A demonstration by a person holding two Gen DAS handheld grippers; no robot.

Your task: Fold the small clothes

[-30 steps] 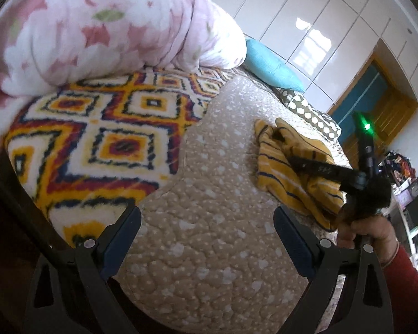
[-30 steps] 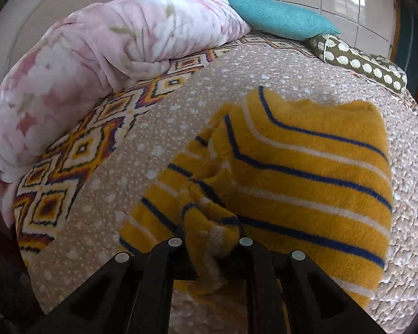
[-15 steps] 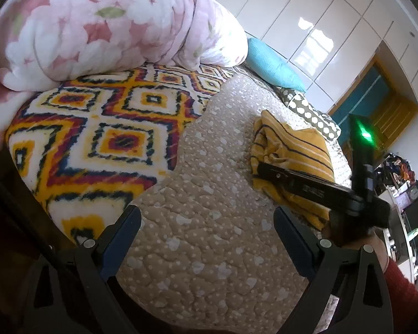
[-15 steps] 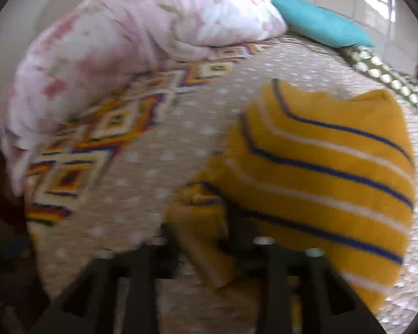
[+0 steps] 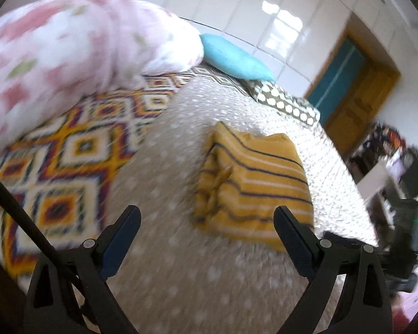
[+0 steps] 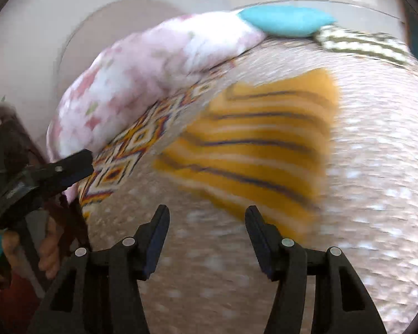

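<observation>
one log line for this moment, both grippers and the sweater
left gripper: open, empty | right gripper: open, empty, clear of cloth | yellow striped sweater: folded, lying on beige bedspread

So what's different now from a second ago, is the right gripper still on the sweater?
No. The right gripper has let go of the yellow striped sweater, opened and backed off; the sweater now lies folded on the bedspread. The left gripper stayed open and empty, only turning toward the sweater.

Folded yellow striped sweater [image 5: 253, 183] on beige quilted bedspread [image 5: 181, 264], left gripper [image 5: 206, 239] spread wide before it, pink floral duvet [image 5: 78, 55] behind, teal pillow [image 5: 234, 61] beyond.
</observation>
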